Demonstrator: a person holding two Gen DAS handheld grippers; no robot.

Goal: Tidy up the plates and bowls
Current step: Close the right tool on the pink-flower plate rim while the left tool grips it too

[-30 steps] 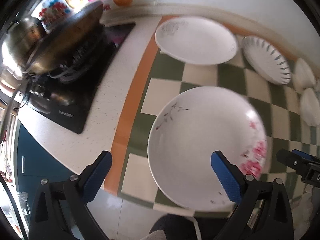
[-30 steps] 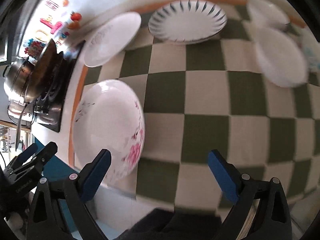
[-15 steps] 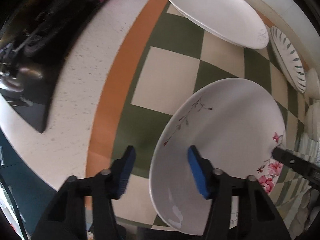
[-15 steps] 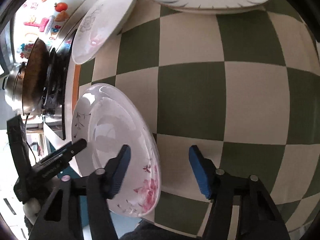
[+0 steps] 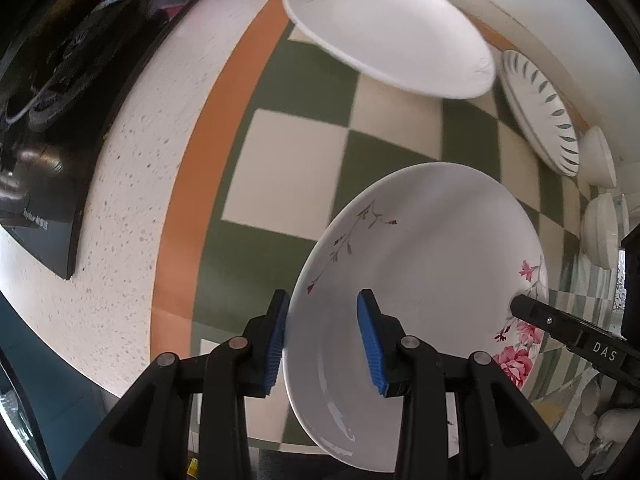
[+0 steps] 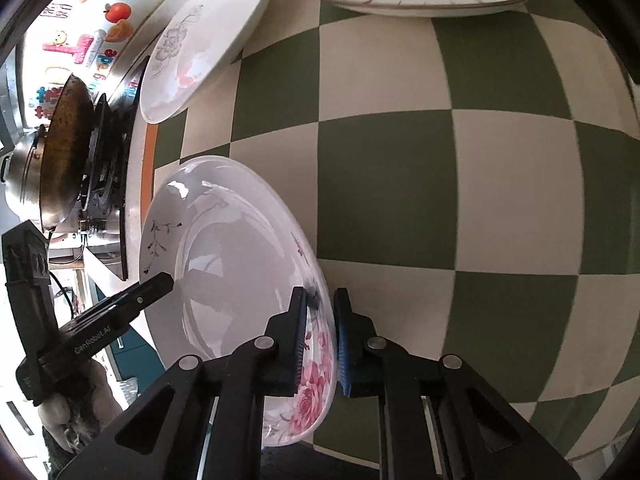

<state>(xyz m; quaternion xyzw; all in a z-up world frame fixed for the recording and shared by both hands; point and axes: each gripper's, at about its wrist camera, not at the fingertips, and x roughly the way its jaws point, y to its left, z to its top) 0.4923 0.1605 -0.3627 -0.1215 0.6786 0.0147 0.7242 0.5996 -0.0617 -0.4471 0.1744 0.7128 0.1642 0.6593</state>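
Note:
A white plate with pink flowers (image 5: pixel 432 256) is tilted up off the green-and-cream checked cloth (image 5: pixel 292 176). My left gripper (image 5: pixel 322 340) is shut on its left rim. My right gripper (image 6: pixel 322 338) is shut on its flowered right rim (image 6: pixel 316 384). In the right wrist view the left gripper (image 6: pixel 132 304) reaches over the plate's far edge. A white plate with a grey flower (image 5: pixel 384 28) lies at the back, and a plate with dark leaf strokes (image 5: pixel 540 108) lies beside it. White bowls (image 5: pixel 600 232) sit at the right.
A black stove (image 5: pixel 48 92) with a wok (image 6: pixel 60 152) and a steel pot (image 6: pixel 20 184) stands to the left, on the speckled counter (image 5: pixel 120 200). The counter's front edge runs close below the held plate. Fridge magnets (image 6: pixel 116 12) hang on the back wall.
Both grippers have closed from wide open onto opposite rims of the flowered plate. The plate now tilts up off the cloth.

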